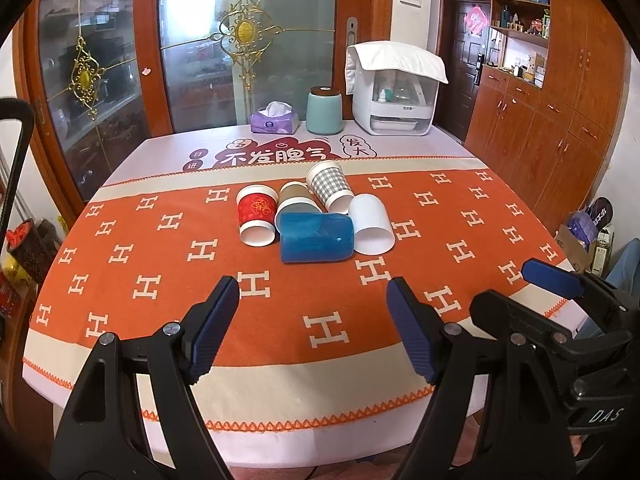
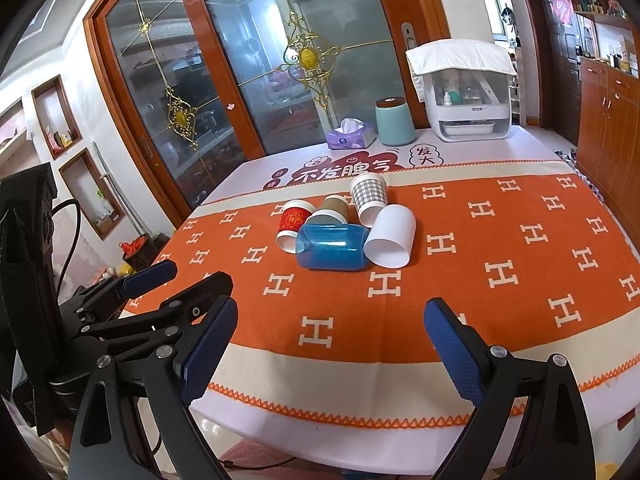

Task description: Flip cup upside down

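Note:
Several cups lie on their sides in a cluster at the table's middle: a blue translucent cup [image 1: 316, 238] [image 2: 332, 246] in front, a white cup [image 1: 372, 230] [image 2: 390, 238] to its right, a red paper cup [image 1: 257, 216] [image 2: 294, 224] to its left, a brown cup [image 1: 296, 200] [image 2: 334, 208] and a grey checked cup [image 1: 330, 188] [image 2: 369, 196] behind. My left gripper [image 1: 314, 292] is open and empty, above the table's near part, well short of the cups. My right gripper [image 2: 332, 316] is open and empty, likewise short of them; it also shows at the right of the left wrist view [image 1: 552, 280].
The table [image 1: 160, 260] carries an orange cloth with white H marks. At its far edge stand a purple tissue box [image 1: 274, 120], a teal canister [image 1: 324, 112] and a white appliance [image 1: 396, 92]. Glass sliding doors stand behind, wooden cabinets at right.

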